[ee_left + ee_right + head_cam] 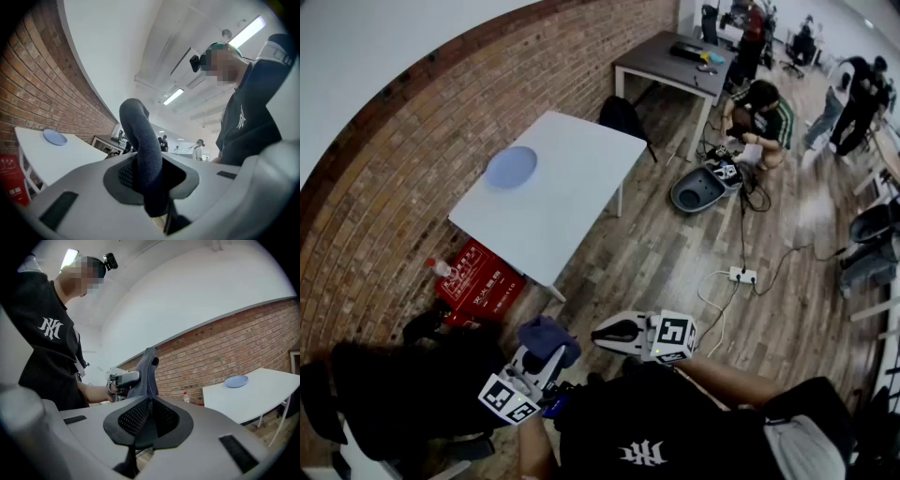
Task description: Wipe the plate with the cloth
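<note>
A round blue plate (511, 168) (55, 137) (236, 381) lies near the brick-wall side of a white table (572, 216), well away from me. My left gripper (546, 361) (150, 173) is shut on a dark blue cloth (546, 336) (140, 140), which stands up out of its jaws. My right gripper (600, 330) (149, 416) is beside it, pointing at the cloth, with its jaws shut and nothing seen between them. In the right gripper view the cloth (147, 366) and the left gripper (124, 379) show just past the shut jaws. Both grippers are held level over the wooden floor.
A red crate (478, 281) with a bottle (439, 267) sits by the table's near end. A black chair (394, 394) is at my lower left. A power strip (741, 275) with cables, a grey tub (698, 190), a dark table (670, 61) and people are further off.
</note>
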